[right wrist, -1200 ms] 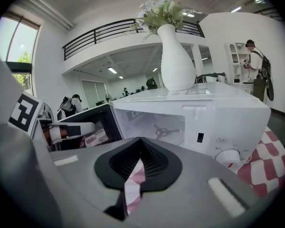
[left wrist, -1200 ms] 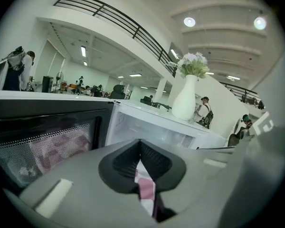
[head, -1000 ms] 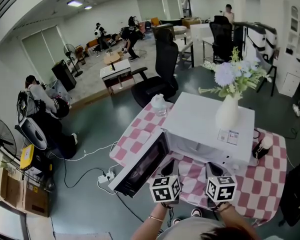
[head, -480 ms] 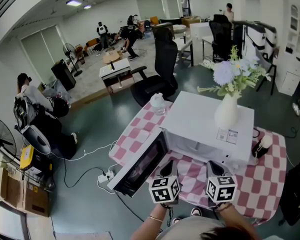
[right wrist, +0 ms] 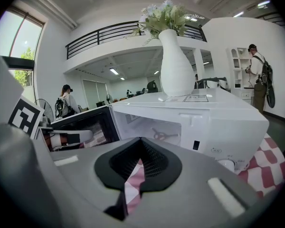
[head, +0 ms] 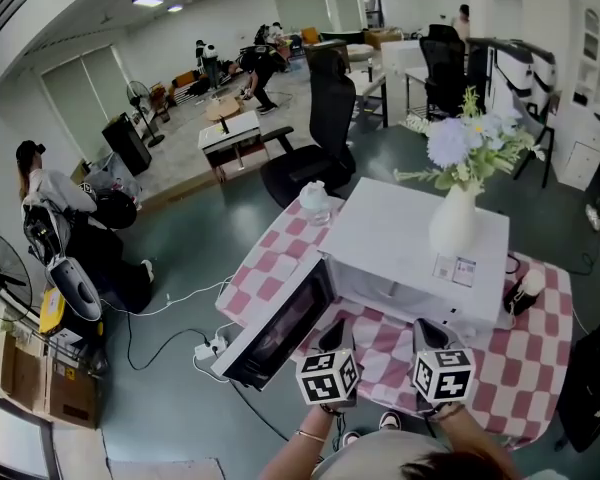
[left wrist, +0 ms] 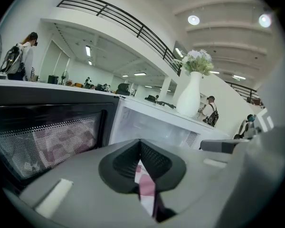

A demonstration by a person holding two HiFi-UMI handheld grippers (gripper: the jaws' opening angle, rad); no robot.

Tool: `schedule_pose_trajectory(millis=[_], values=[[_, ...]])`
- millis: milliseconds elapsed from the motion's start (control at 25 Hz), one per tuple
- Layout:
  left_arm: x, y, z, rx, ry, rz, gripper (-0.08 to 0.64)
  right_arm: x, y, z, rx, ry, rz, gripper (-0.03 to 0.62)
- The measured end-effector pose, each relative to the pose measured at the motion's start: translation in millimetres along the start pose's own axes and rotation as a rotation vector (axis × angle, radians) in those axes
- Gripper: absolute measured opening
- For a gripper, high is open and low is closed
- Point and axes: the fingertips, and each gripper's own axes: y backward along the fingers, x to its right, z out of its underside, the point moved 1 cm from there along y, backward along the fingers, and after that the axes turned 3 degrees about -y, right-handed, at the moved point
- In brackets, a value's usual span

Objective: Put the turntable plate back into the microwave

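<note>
Left gripper [head: 332,340] and right gripper [head: 428,336] side by side, jaws closed and empty, near white microwave [head: 410,243], door [head: 280,330] open leftward, checked tablecloth [head: 540,353] beneath

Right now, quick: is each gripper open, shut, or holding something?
Left gripper: shut, holding nothing.
Right gripper: shut, holding nothing.

Illumination is bright and even, from ceiling lamps [left wrist: 194,19] high above the jaws. Daylight enters at a window [right wrist: 23,51] up-left of the right jaws. Shadows are soft. The white microwave [head: 410,238] top beyond the jaws is near overexposure. Fisheye curvature is strong, with black corners in both gripper views. The near field around the jaws is blurred.
</note>
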Motion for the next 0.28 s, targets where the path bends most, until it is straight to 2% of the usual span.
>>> schedule_pose_trajectory(millis=[280], values=[[0.2,-2.7,2.0,-0.005,0.01,-0.006,-0.003,-0.8,-2.9,-0.3,-0.004,0.004,-0.009,0.009]])
